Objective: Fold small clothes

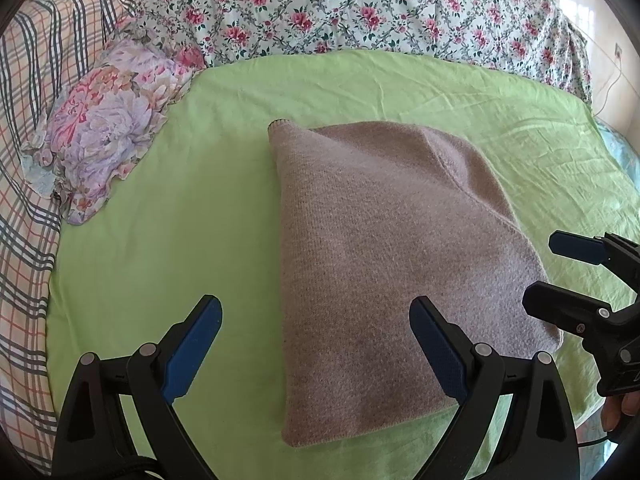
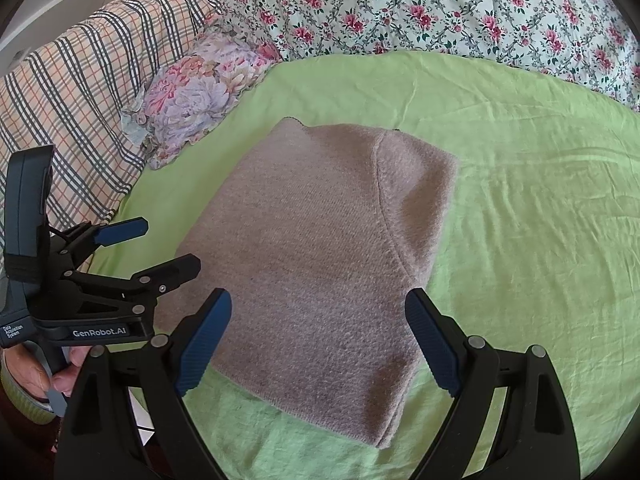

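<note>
Hovering with jaws spread wide and empty, the left gripper (image 1: 316,328) and right gripper (image 2: 318,322) flank the near edge of a folded beige knit garment (image 2: 316,248) lying flat ahead of them, bare green sheet (image 1: 160,220) open on both sides.

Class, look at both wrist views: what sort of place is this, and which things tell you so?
Most likely a bedroom, with the work done on a bed. A green sheet covers the surface, a floral pillow lies at its edge, and a flowered quilt is heaped behind.
</note>
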A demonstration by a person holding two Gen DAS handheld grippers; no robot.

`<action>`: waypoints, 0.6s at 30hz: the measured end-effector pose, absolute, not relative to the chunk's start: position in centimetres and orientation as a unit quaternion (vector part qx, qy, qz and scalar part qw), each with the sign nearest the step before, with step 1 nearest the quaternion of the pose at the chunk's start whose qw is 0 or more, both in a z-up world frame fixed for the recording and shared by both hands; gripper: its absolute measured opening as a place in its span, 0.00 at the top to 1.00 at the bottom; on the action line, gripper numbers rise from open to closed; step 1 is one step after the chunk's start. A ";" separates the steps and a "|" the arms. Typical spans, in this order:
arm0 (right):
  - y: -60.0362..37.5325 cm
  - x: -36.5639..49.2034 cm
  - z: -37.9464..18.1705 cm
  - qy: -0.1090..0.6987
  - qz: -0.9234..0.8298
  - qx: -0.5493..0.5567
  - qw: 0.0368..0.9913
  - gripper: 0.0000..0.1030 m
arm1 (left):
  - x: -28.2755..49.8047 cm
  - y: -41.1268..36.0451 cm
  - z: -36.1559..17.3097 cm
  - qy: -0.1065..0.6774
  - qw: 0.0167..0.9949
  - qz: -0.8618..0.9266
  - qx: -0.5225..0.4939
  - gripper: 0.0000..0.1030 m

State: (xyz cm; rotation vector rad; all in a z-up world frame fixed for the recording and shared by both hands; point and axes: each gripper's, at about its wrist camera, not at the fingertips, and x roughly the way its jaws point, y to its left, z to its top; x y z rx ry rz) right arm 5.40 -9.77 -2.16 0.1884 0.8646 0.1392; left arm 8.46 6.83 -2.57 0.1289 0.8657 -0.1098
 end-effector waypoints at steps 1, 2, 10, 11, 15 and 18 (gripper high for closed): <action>-9.8 5.4 -2.1 0.418 0.068 0.091 0.901 0.14 | 8.5 6.8 -2.6 0.419 0.904 -0.053 0.063 0.07; -9.9 5.4 -2.1 0.416 0.069 0.091 0.902 0.14 | 8.5 6.7 -2.5 0.418 0.905 -0.053 0.062 0.07; -9.7 5.4 -2.0 0.416 0.070 0.092 0.902 0.14 | 8.5 6.6 -2.4 0.418 0.905 -0.053 0.061 0.07; -9.7 5.4 -1.9 0.416 0.070 0.092 0.902 0.14 | 8.6 6.6 -2.4 0.418 0.905 -0.053 0.061 0.07; -9.7 5.5 -2.0 0.415 0.071 0.090 0.902 0.14 | 8.6 6.6 -2.2 0.416 0.906 -0.054 0.061 0.07; -9.6 5.5 -1.9 0.415 0.070 0.090 0.902 0.14 | 8.6 6.5 -2.2 0.416 0.906 -0.054 0.060 0.07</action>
